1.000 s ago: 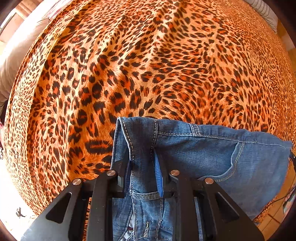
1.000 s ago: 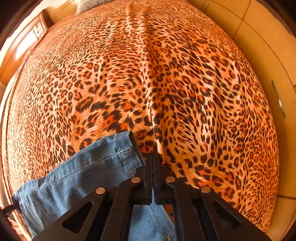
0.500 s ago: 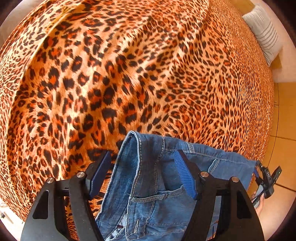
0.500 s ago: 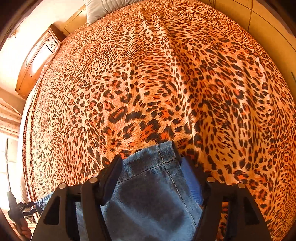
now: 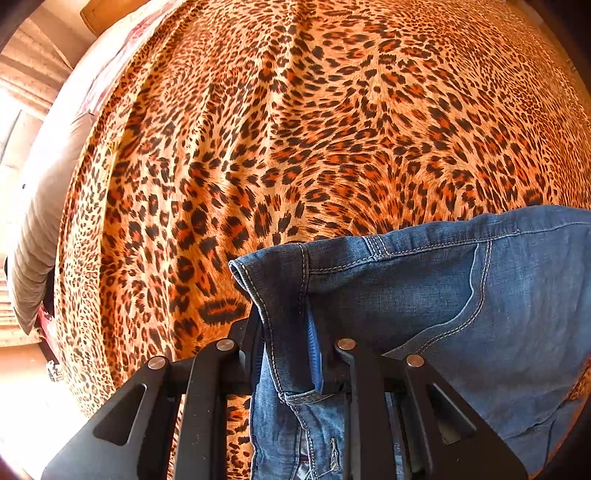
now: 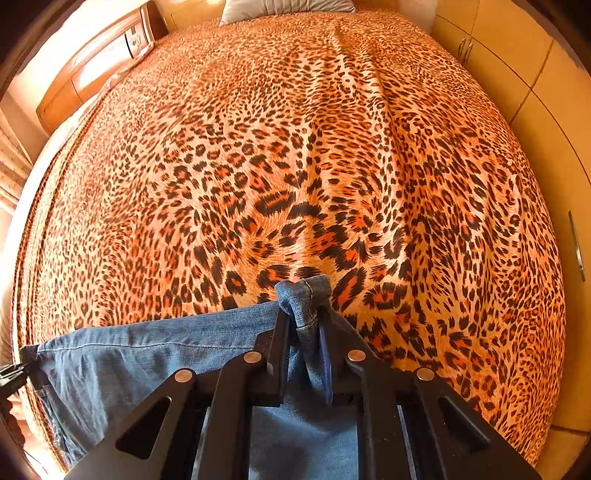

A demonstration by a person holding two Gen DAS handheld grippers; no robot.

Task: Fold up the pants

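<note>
Item: pants [image 5: 424, 314], blue denim, lower right of the left wrist view, lower left and centre of the right wrist view, on the leopard-print bedspread [image 5: 295, 129].

Progress, my judgement: early; both ends gripped, cloth spanning between them, no finished fold visible.

1. My left gripper [image 5: 286, 339]: nearly closed, pinching the waistband corner.
2. My right gripper [image 6: 304, 332]: nearly closed, clamping a bunched hem [image 6: 304, 295].

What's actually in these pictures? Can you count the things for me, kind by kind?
Jeans: 1
Leopard-print bedspread: 1
Pillows: 1 in view
Grippers: 2, left gripper and right gripper, each shut on the jeans
Total: 5
</note>
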